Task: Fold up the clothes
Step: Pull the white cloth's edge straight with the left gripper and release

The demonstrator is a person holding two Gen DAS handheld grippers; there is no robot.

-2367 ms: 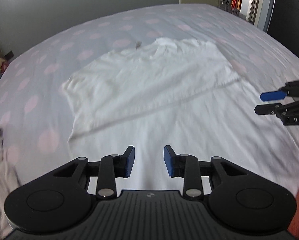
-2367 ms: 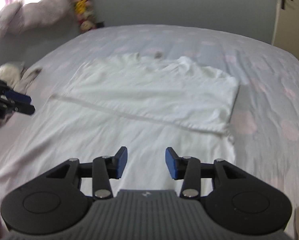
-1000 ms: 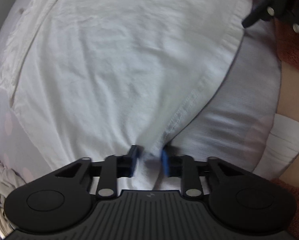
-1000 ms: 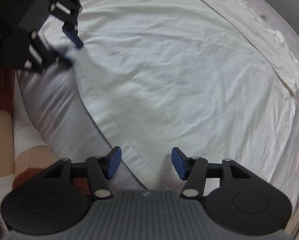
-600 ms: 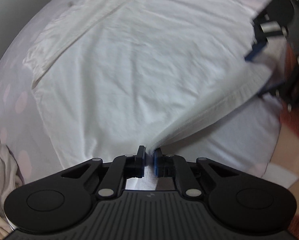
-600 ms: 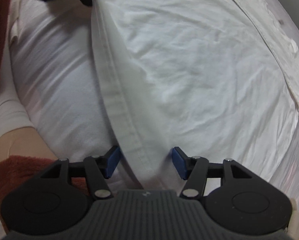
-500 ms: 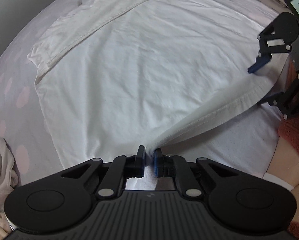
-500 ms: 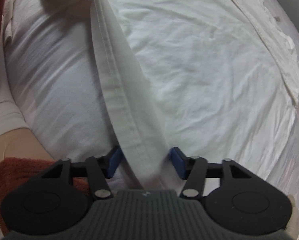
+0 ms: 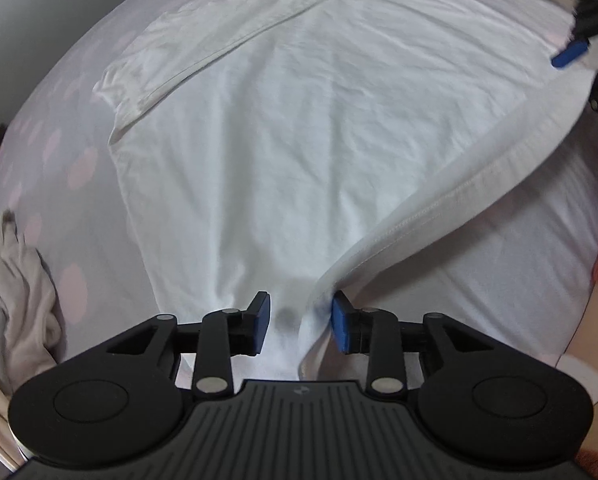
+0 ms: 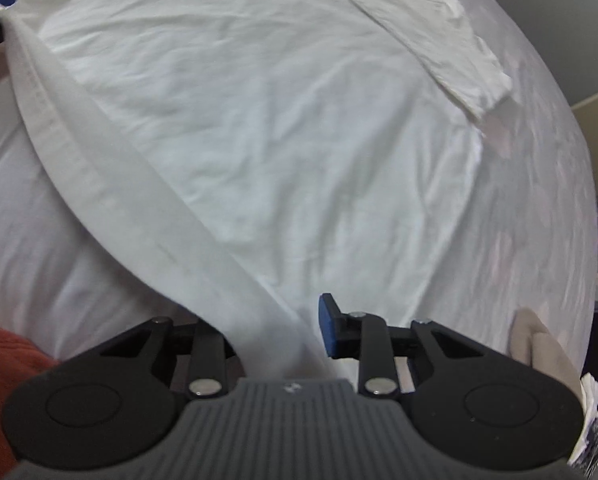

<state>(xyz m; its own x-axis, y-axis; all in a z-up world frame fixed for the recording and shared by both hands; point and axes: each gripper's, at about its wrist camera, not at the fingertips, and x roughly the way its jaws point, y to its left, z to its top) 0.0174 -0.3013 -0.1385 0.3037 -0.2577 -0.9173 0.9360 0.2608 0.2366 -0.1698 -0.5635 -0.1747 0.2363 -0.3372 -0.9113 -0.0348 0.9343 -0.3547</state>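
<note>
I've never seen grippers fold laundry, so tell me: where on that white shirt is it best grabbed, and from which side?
Probably the stitched bottom hem of the white shirt, at its two corners, coming from the near edge of the bed. It is thick, straight and raised here. The left gripper, opening, and right gripper, closing, both straddle it.

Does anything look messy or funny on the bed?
The white T-shirt lies mostly flat, with its near hem lifted. One thing looks untidy: a crumpled beige garment bunched in a heap at the bed's left edge, not folded.
</note>
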